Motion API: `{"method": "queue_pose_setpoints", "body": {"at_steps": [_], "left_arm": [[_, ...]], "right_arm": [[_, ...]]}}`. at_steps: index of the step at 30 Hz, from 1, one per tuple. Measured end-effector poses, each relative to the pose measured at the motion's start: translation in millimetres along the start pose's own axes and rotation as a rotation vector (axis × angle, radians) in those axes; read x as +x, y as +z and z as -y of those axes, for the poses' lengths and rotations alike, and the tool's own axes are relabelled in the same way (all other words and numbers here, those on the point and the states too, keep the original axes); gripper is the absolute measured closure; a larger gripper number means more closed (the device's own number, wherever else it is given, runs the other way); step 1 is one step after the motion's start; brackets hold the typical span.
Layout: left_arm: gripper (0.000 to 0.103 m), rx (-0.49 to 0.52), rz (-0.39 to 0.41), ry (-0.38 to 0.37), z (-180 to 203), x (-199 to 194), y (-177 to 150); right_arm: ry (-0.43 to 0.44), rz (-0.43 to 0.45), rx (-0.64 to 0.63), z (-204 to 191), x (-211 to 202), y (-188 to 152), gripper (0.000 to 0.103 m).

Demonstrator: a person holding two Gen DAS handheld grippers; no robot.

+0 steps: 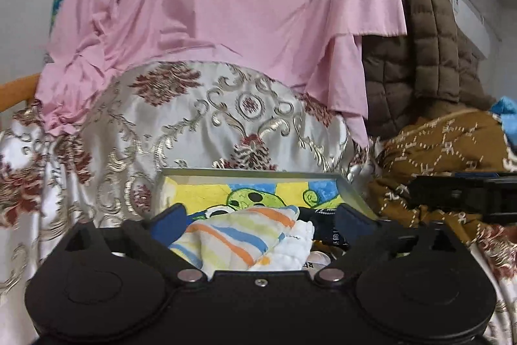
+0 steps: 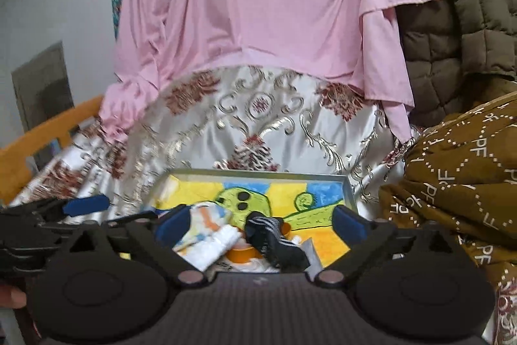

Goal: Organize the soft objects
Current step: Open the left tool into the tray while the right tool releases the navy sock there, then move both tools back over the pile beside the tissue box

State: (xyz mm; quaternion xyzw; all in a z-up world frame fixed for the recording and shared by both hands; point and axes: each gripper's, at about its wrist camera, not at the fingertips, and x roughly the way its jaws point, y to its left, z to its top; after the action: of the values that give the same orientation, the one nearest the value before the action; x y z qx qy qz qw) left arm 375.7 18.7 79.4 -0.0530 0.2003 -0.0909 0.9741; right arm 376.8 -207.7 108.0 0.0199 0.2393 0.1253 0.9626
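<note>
Both tools are being held wide apart and empty: the left tool (image 1: 261,220) and the right tool (image 2: 261,220) are each standing fully spread, nothing pinched between the blue pads. Just ahead of and between the fingers of each, the soft things are lying in a shallow silver-rimmed tray (image 2: 258,174) with a yellow, blue and green cartoon lining: a crumpled striped cloth in orange, blue and yellow (image 1: 239,236) beside a white quilted cloth (image 1: 299,244), and, nearer the right tool, a limp black-and-grey striped sock (image 2: 274,240) draped over an orange ring (image 2: 240,254). A fresh pick appears to be being set up; it is best done by lowering one tool over a raised fold, so that only one layer is gathered and neighbouring pieces are not dragged. Beyond the tools, a glossy brocade bedspread (image 1: 200,118) is being overhung by a thin pink garment (image 1: 226,5), with a puffy brown quilted jacket (image 1: 429,44) to the right.
</note>
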Motion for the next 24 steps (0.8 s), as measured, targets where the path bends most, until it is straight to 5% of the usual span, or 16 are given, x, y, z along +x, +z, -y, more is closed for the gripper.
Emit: {"method": "queue_pose_setpoints", "body": {"at_steps": [11,24], "left_arm": [[0.001,-0.065,0.036,-0.015,5.6,-82.9,-14.3],[0.001,-0.078,0.021,0.037,6.8,-134.6,-62.3]], "right_arm": [[0.036,0.065,0.062,-17.4,-82.2,-21.1,0.0],[-0.038,0.095,0.069,-35.0,-139.9,-74.7,0.0]]}}
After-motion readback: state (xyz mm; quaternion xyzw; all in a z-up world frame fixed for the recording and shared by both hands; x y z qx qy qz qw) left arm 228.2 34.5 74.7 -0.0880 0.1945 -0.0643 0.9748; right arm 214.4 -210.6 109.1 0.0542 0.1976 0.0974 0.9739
